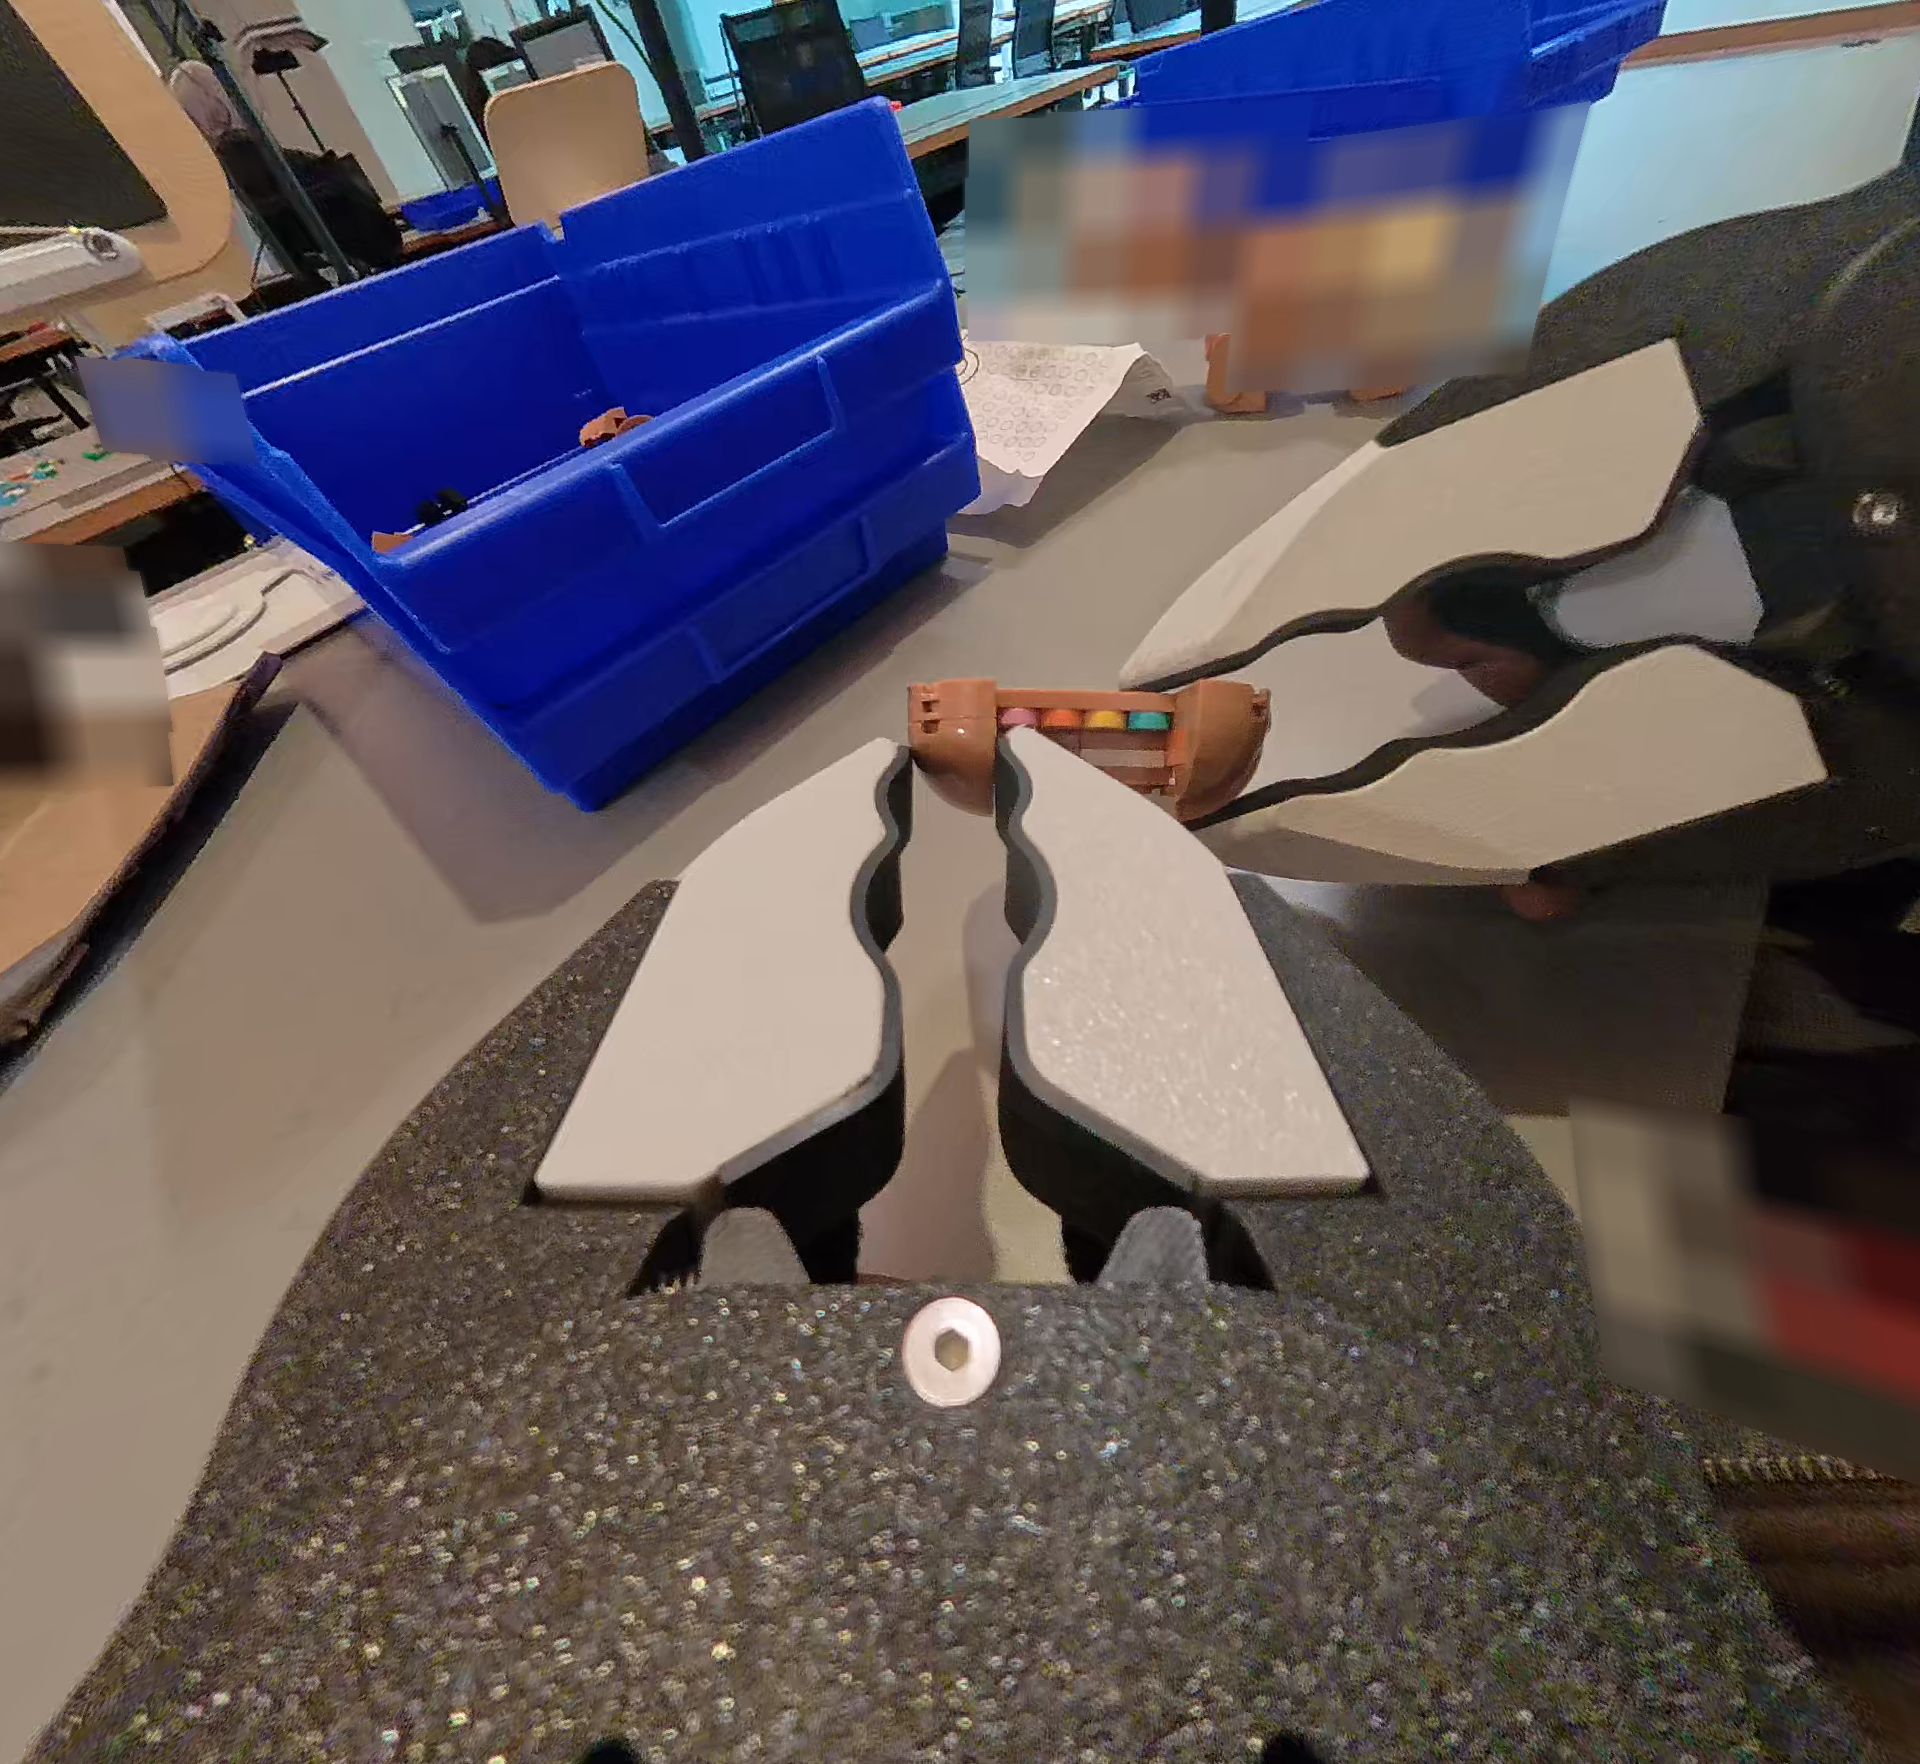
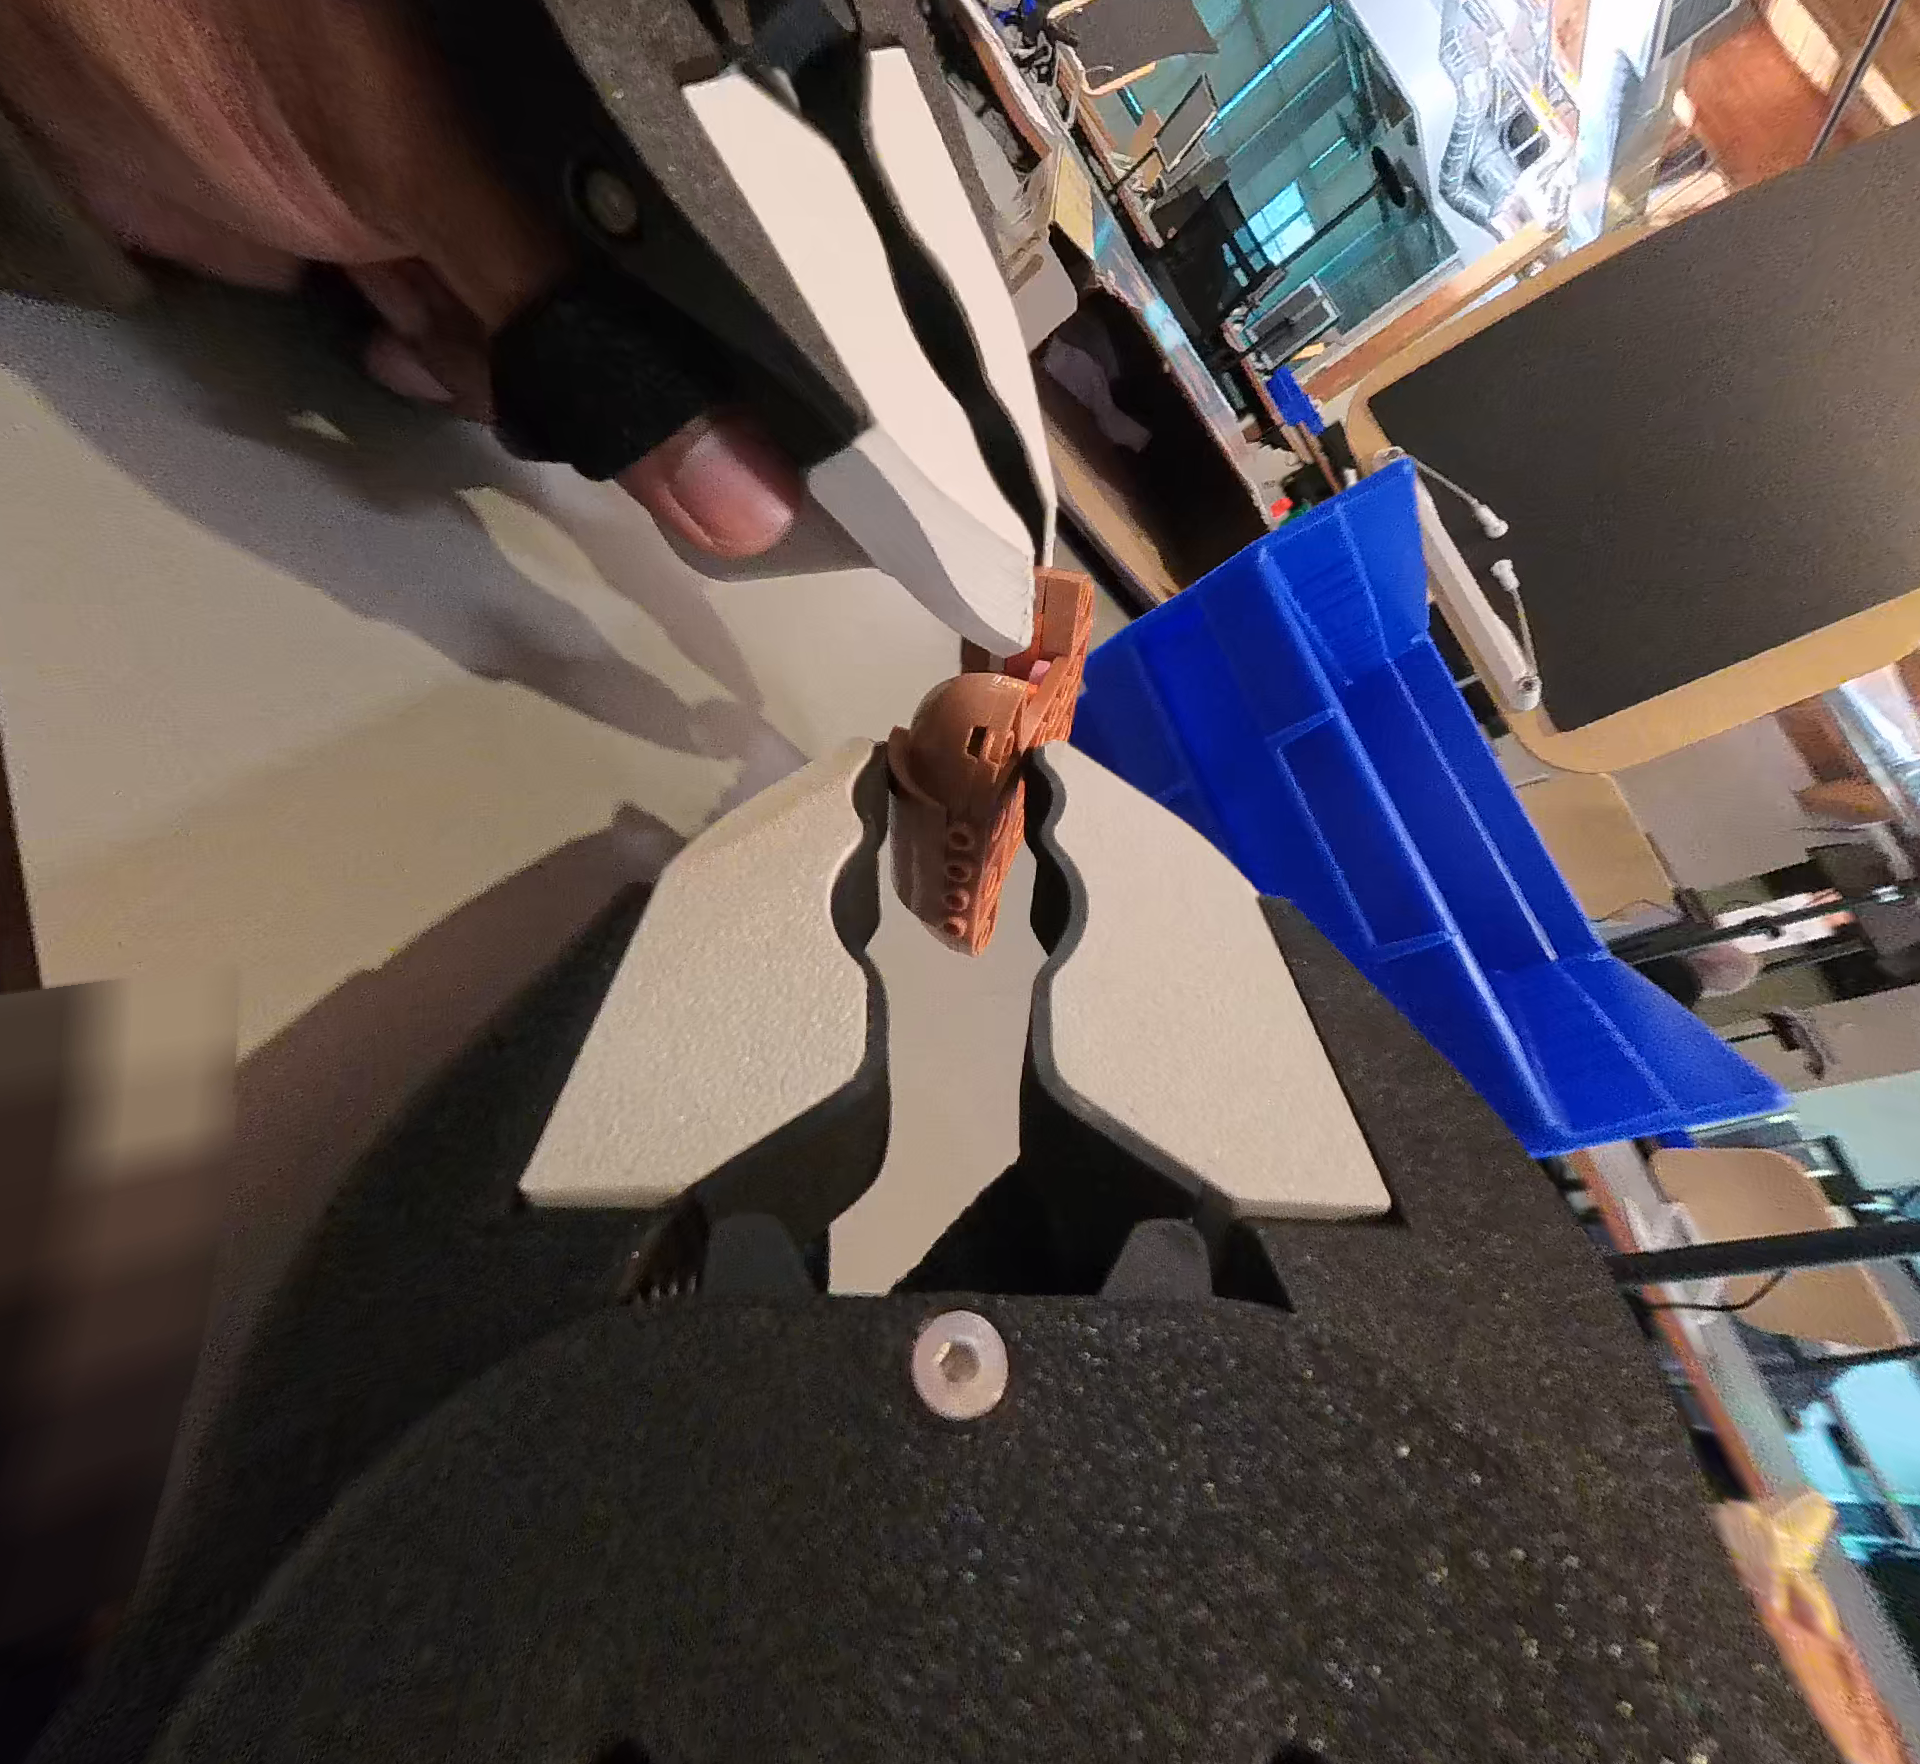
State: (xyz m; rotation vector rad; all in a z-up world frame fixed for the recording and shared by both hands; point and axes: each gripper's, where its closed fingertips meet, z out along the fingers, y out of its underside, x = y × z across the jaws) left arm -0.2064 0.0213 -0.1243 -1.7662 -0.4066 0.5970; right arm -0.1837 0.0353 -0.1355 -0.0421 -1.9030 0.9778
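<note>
Between both sets of tongs, above the grey table (image 1: 312, 935), a small brown brick model (image 1: 1081, 743) is being held at both ends.

Left gripper (image 1: 954, 758) is closing narrowly on the model's rounded left end, its fingers nearly together; right gripper (image 2: 956, 769) is pinching the opposite rounded end, its fingers set only as far apart as the piece is thick. Judging from this shared hold, keeping both grips steady and level should avoid twisting the studded parts loose. Facing the left tongs, the model is showing a row of pink, orange, yellow and teal studs set between two brown domed end caps. Beyond the left tongs, blue bins (image 1: 644, 467) are sitting stacked, with a printed sheet (image 1: 1049, 405) lying behind the model.
</note>
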